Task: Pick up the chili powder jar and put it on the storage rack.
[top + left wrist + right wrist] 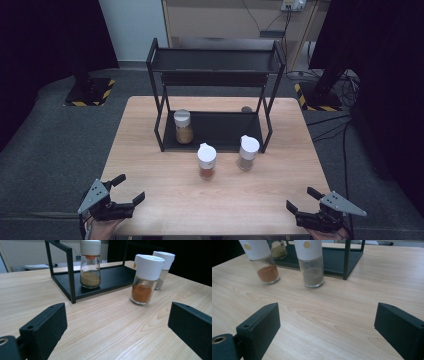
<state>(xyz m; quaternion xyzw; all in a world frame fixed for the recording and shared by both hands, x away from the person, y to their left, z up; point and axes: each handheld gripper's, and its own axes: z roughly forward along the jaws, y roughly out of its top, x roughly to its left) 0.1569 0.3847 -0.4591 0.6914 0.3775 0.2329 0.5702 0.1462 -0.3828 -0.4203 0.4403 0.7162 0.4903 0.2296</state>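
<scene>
Here the black two-tier rack (215,75) is the landmark: it stands at the far middle of the bench (150,200), and everything else is best placed from it. On its lower shelf, toward the left post, sits a jar of yellow-brown spice (183,127), upright, with a white cap. Just in front of the rack, on the bare wood, stand two more jars: the jar of orange-red spice (207,161) before the middle of the shelf, and the jar of grey-brown spice (247,153) close to the rack's right front post. Both are upright and apart from each other. Their place just outside the shelf suggests they are waiting to join the first jar, so the work in hand looks like stocking the rack.

The left hand-held gripper (127,189) rests at the near left corner of the bench, well back from the rack, its jaws spread wide with nothing between them. The right hand-held gripper (305,197) mirrors it at the near right corner, likewise wide and empty. Each points roughly toward the jars, probably a ready stance before a reach.

No brand or writing can be read; in the right gripper view the two front caps each carry a small round yellowish dot, with no text visible.
</scene>
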